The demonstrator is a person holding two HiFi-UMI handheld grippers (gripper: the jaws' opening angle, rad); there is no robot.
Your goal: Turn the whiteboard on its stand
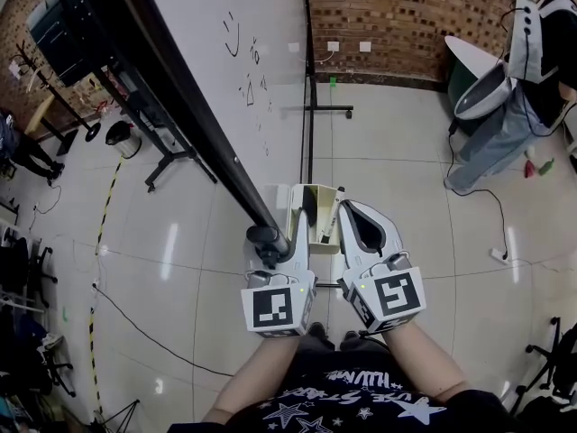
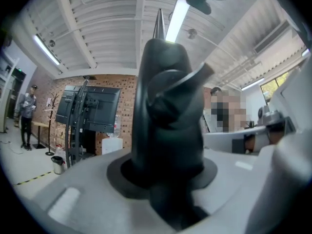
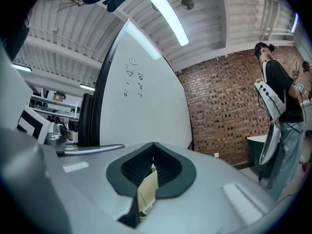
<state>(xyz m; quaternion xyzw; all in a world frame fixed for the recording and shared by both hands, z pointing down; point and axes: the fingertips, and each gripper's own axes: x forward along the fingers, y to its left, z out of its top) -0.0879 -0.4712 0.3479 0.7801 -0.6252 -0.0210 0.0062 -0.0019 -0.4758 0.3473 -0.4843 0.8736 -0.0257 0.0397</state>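
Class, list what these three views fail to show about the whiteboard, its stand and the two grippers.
Whiteboard scribbles: too small to read in the head and right gripper views.
Stand's near foot: head view, hidden beneath the grippers and arms.
Black fitting that the left gripper clamps: blurred by closeness in the left gripper view, blocking the board behind.
Beige slip between the right gripper's shut pads: print too small.

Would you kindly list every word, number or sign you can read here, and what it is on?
Whiteboard: hand-drawn marks, a triangle among them; no readable word.
Shirt: white print among stars, too blurred to read.
Cubes: square code patterns, no words.
Slip: print too small to read.
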